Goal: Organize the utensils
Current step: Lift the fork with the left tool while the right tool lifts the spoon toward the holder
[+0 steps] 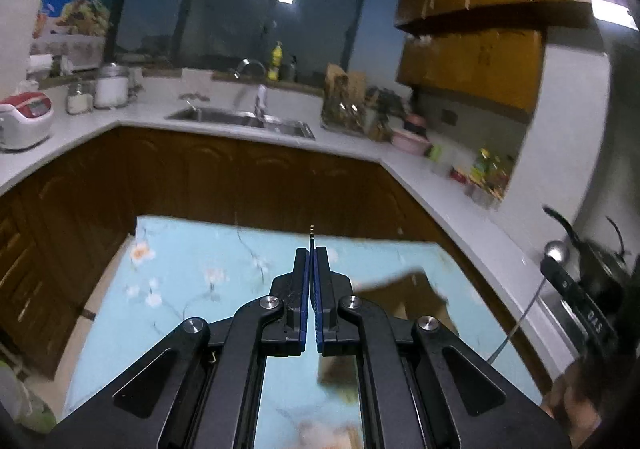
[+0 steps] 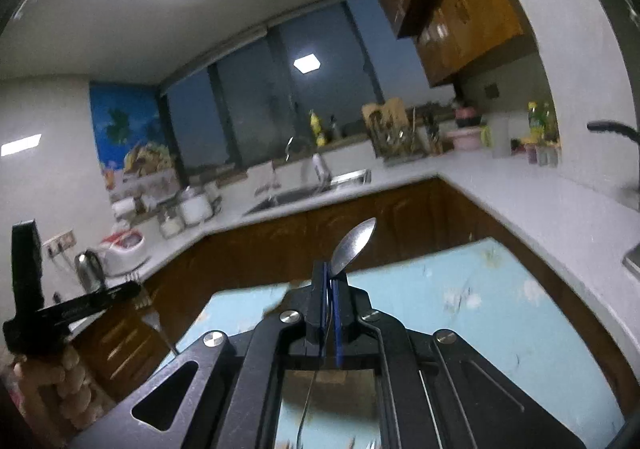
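In the left wrist view, the left gripper (image 1: 311, 255) has its two fingers pressed together. A thin dark tip (image 1: 311, 235) pokes out just past them, with a bit of gold at its end. It is too small to tell what it is, so I cannot say if the fingers hold it. Below the gripper is a table (image 1: 192, 289) with a light blue flower cloth. Behind it are a white counter (image 1: 352, 147) and a metal sink (image 1: 240, 117). At the right edge the right gripper (image 1: 576, 289) shows from the side, with a spoon's (image 1: 556, 251) shiny end at its tip.

In the right wrist view, the right gripper (image 2: 330, 269) is clamped on the spoon (image 2: 354, 243). The spoon bowl sticks up past the fingers, and its thin handle runs back down between them. The blue table (image 2: 480, 309) is under it. At the left edge a hand (image 2: 52, 381) holds the left gripper (image 2: 136, 291), seen from the side. The far things look blurry.
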`<action>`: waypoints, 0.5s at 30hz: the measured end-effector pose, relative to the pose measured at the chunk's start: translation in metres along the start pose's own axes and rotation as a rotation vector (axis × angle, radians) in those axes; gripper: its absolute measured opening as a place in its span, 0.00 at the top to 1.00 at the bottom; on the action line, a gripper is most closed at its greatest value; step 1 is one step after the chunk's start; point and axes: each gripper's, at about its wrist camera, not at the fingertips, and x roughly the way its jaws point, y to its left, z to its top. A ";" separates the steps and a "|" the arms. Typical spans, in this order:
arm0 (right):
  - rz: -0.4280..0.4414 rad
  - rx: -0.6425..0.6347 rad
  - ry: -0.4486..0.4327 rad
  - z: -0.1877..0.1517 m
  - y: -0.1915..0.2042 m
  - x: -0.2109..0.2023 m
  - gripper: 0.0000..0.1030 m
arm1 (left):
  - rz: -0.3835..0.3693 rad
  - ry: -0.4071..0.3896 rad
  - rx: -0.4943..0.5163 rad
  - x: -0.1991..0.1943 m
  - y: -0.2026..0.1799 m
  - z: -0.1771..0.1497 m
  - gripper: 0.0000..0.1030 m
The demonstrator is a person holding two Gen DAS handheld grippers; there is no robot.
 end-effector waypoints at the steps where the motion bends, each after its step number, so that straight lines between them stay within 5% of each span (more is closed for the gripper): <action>1: -0.014 -0.011 -0.024 0.002 0.002 0.005 0.98 | 0.018 -0.023 0.000 0.006 -0.001 0.005 0.99; 7: -0.101 -0.103 -0.108 -0.011 0.014 0.048 0.98 | 0.111 -0.103 0.015 0.045 -0.015 0.016 0.99; 15: -0.099 -0.125 -0.020 -0.047 0.015 0.078 0.98 | 0.114 -0.024 0.068 0.093 -0.032 -0.024 0.99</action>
